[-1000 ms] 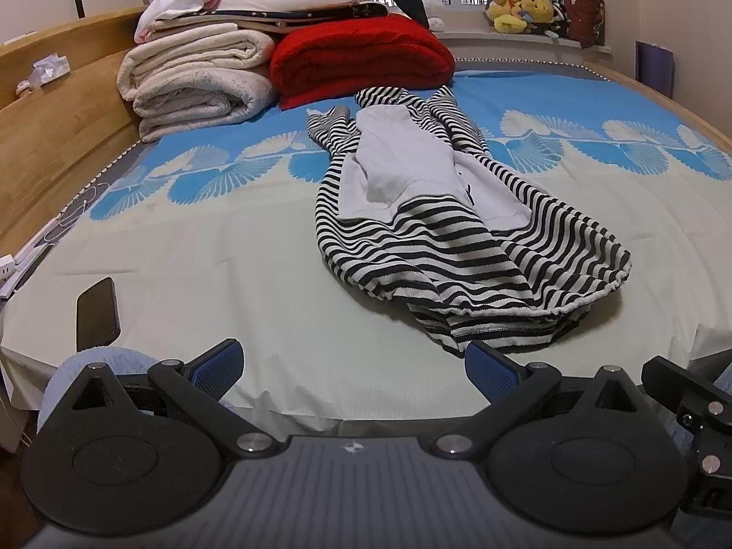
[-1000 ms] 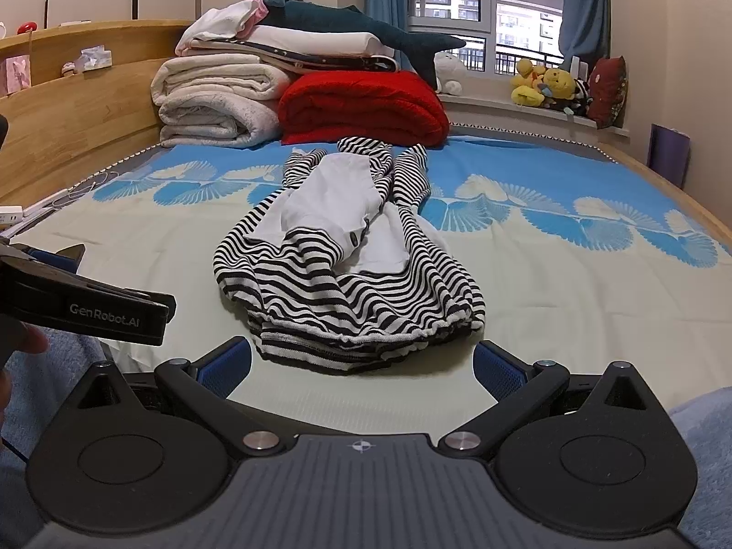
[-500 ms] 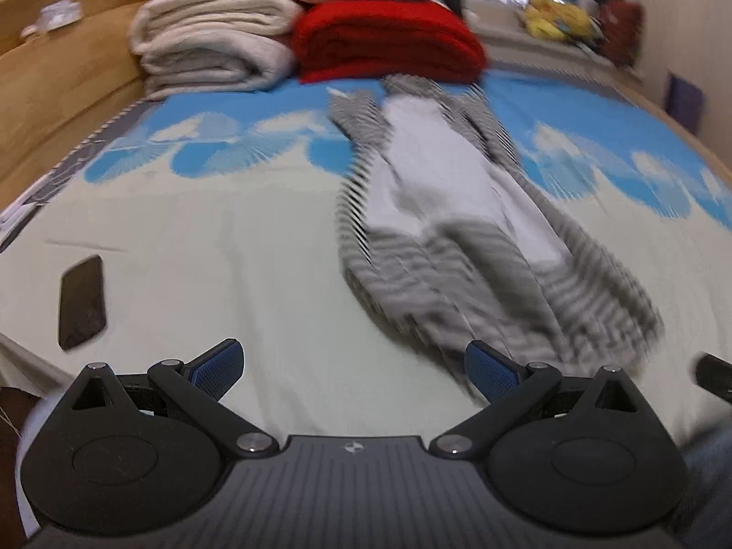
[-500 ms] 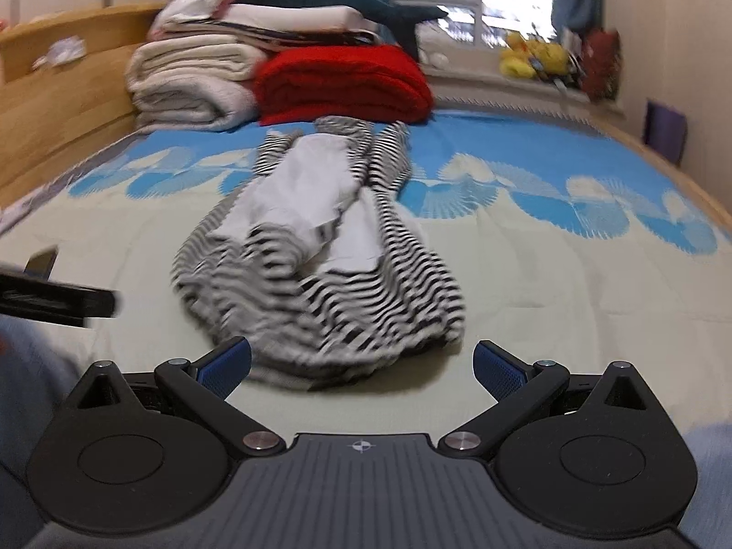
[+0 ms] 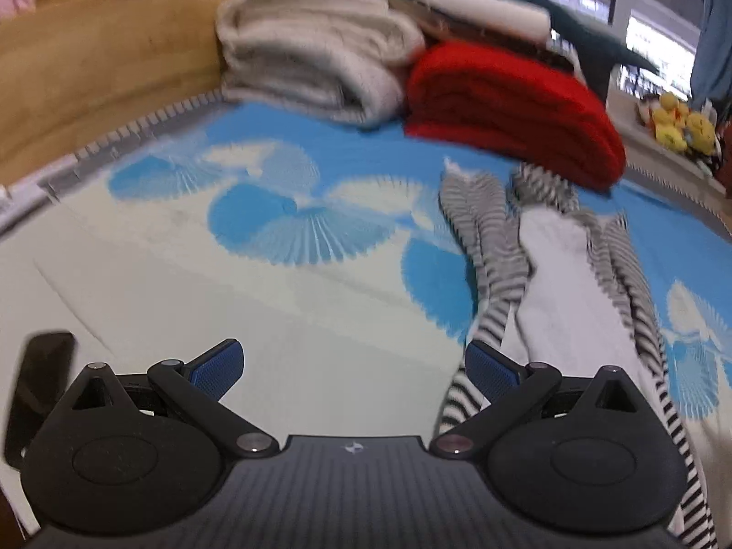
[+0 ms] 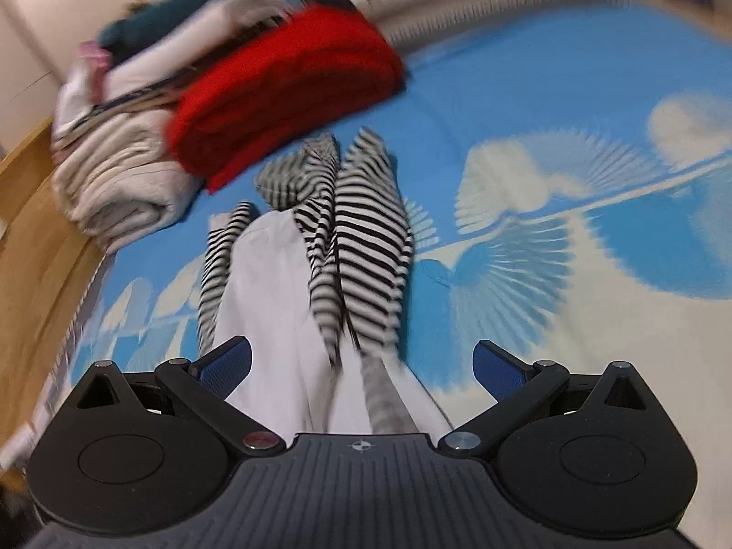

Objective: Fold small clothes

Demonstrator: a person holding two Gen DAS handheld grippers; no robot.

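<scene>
A black-and-white striped garment with a white panel [image 5: 562, 274] lies lengthwise on the bed, also in the right wrist view [image 6: 357, 238]. My left gripper [image 5: 354, 366] is open and empty, over the sheet just left of the garment's left edge. My right gripper [image 6: 361, 361] is open and empty, low over the garment's white middle part; the cloth passes between and below its jaws. Both views are motion-blurred.
A red folded blanket [image 5: 512, 105] and a stack of cream blankets [image 5: 315, 59] sit at the bed's head, also in the right wrist view [image 6: 283, 87]. A wooden bed frame [image 5: 91, 73] runs along the left. A dark phone [image 5: 41, 375] lies at the near left.
Both grippers have moved forward over the bed toward the garment's far end. The right gripper now hovers over the garment and its view is tilted. Both stay open.
</scene>
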